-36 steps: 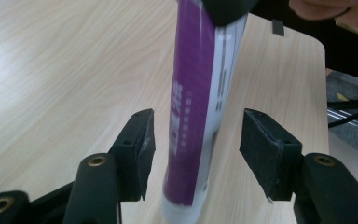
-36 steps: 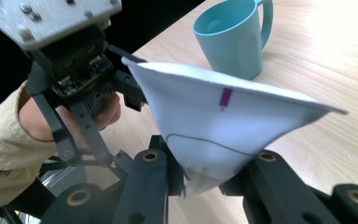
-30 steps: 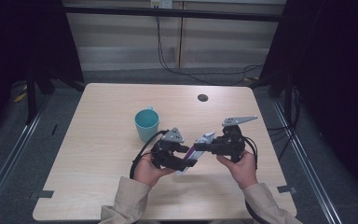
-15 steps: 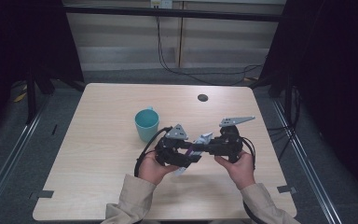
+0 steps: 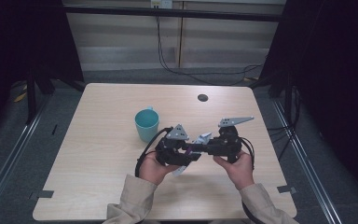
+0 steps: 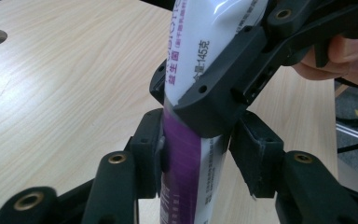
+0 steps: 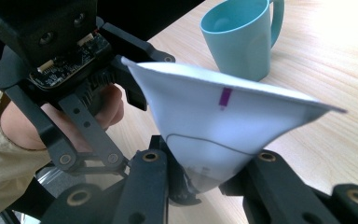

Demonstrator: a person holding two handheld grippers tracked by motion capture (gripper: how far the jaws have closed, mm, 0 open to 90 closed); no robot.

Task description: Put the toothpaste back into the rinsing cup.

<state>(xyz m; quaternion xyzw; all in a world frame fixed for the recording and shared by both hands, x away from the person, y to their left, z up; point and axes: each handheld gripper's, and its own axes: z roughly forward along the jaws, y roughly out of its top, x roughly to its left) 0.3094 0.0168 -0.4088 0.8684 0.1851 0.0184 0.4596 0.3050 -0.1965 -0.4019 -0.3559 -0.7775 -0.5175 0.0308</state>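
A white and purple toothpaste tube [image 5: 201, 139] hangs above the table between my two grippers. My right gripper [image 7: 200, 177] is shut on the tube [image 7: 214, 121] just below its flat crimped end, which fans out above the jaws. My left gripper [image 6: 196, 149] has just been closing its jaws. Its pads now press both sides of the tube's purple part [image 6: 186, 158], right under the right gripper's jaws. In the high view the left gripper [image 5: 191, 151] and right gripper [image 5: 204, 147] meet tip to tip in front of the person, one in each hand.
A teal mug [image 5: 147, 123] stands upright on the light wooden table [image 5: 98, 154], just behind and left of the left hand; it is also seen as the mug [image 7: 237, 37]. A dark round hole [image 5: 203, 97] sits near the table's far edge.
Both hands have stayed in place with the tube between them. The left gripper's jaws have narrowed onto the tube.
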